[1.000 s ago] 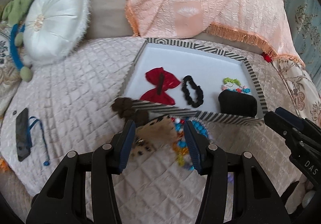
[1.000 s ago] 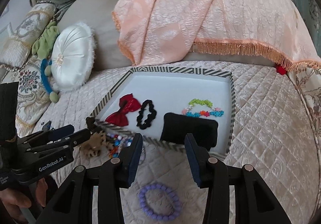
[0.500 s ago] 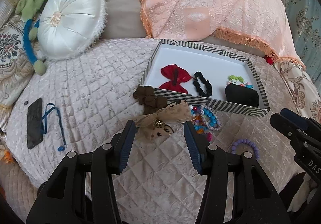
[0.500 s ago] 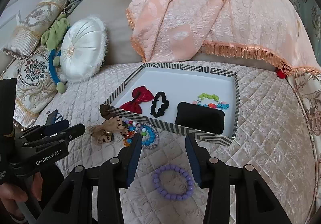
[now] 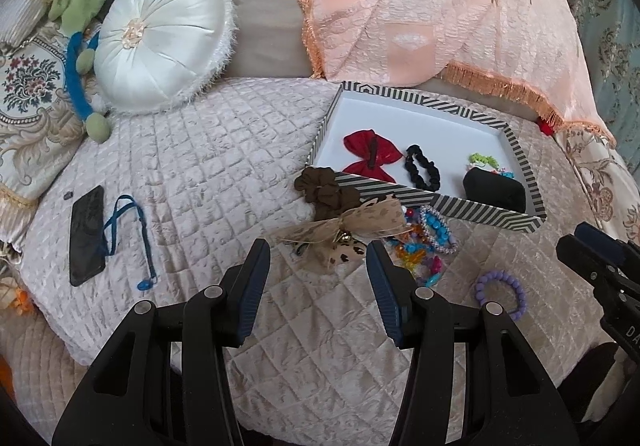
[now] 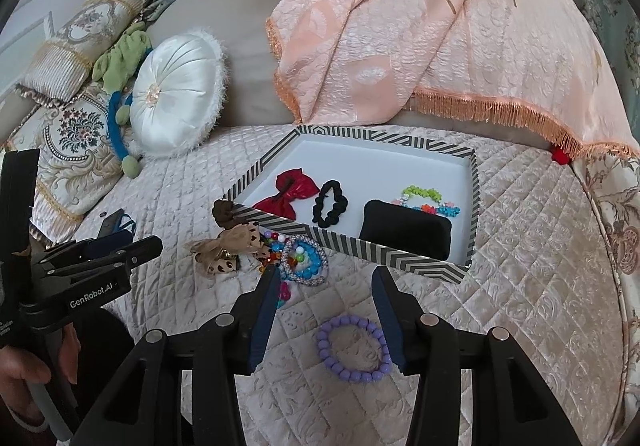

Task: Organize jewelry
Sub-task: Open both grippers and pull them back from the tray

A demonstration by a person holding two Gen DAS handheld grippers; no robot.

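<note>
Both jaws spread wide, gripping nothing: left gripper [image 5: 318, 278] above the quilt short of the tan leopard bow [image 5: 344, 234], right gripper [image 6: 325, 316] flanking the purple bead bracelet [image 6: 354, 348]. Inside the striped tray [image 6: 404, 258]: red bow [image 6: 286, 194], black scrunchie [image 6: 330, 202], black pouch [image 6: 404, 230]. Heaped against its near wall: beaded bracelets [image 6: 302, 260], brown scrunchie [image 5: 326, 192].

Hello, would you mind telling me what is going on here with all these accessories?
A person holds a tool in each hand and is sorting jewelry on a quilted beige bedspread. The striped shallow tray already holds a red bow, a black scrunchie, a black pouch and a colourful bead string. Both tools are open and empty: the right tool hovers over the purple bead bracelet, the left tool near the tan leopard-print bow.
</note>
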